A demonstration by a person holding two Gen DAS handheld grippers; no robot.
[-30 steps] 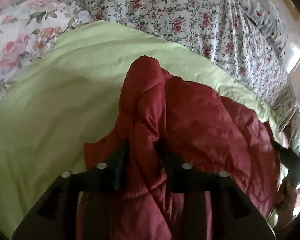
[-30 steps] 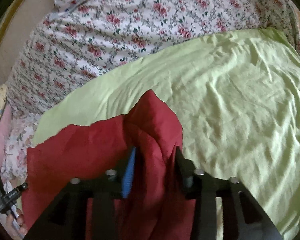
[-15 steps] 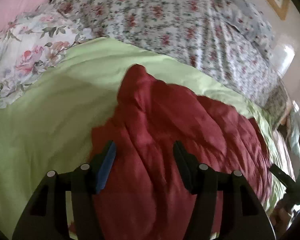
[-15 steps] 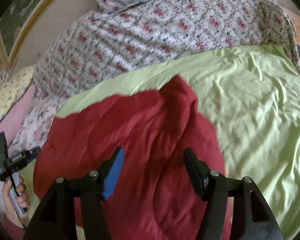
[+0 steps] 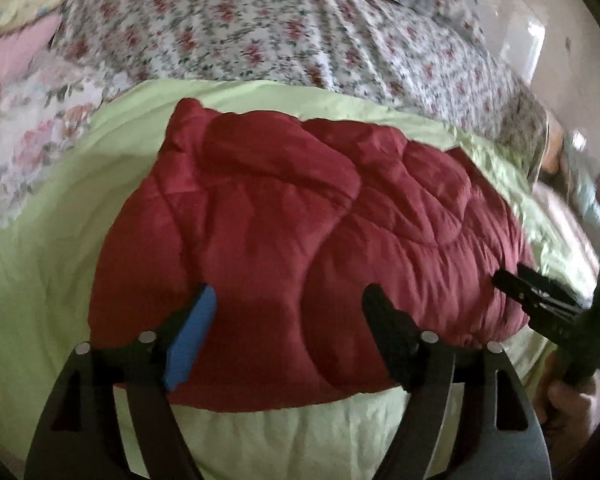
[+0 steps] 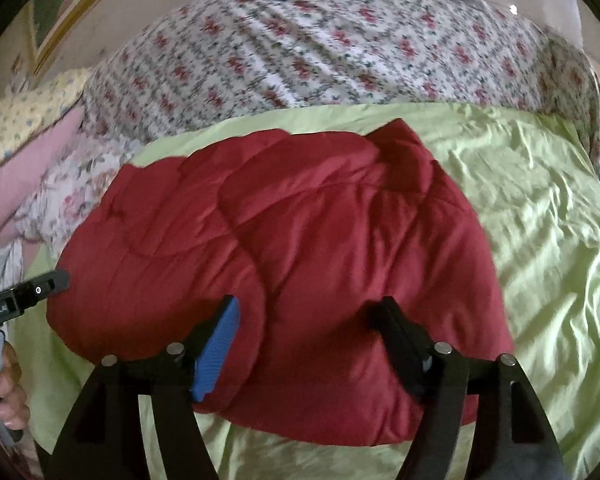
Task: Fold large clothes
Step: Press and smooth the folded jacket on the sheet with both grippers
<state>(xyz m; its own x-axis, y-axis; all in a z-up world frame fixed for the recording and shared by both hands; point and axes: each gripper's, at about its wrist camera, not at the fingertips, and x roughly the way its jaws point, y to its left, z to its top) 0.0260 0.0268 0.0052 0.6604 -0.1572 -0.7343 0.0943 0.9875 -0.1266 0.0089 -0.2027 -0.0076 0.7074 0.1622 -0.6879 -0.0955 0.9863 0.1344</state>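
A folded red quilt (image 5: 308, 240) lies on the green sheet (image 5: 40, 264) of a bed. The left tool (image 5: 288, 320) and right tool (image 6: 308, 332) hover above it, jaws apart after just opening, gripping nothing.

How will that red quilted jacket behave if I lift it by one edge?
The red quilted jacket would probably sag and unfold, since it lies in soft puffy folds. Its smooth sheen suggests it may slip on the green sheet. Likely light for its bulk.

A home bedroom

A bed spread with a light green sheet (image 6: 540, 208) and a rose-print quilt (image 6: 320, 52), floral pillows (image 5: 32, 136) alongside (gilt picture frame (image 6: 60, 12) on the wall).
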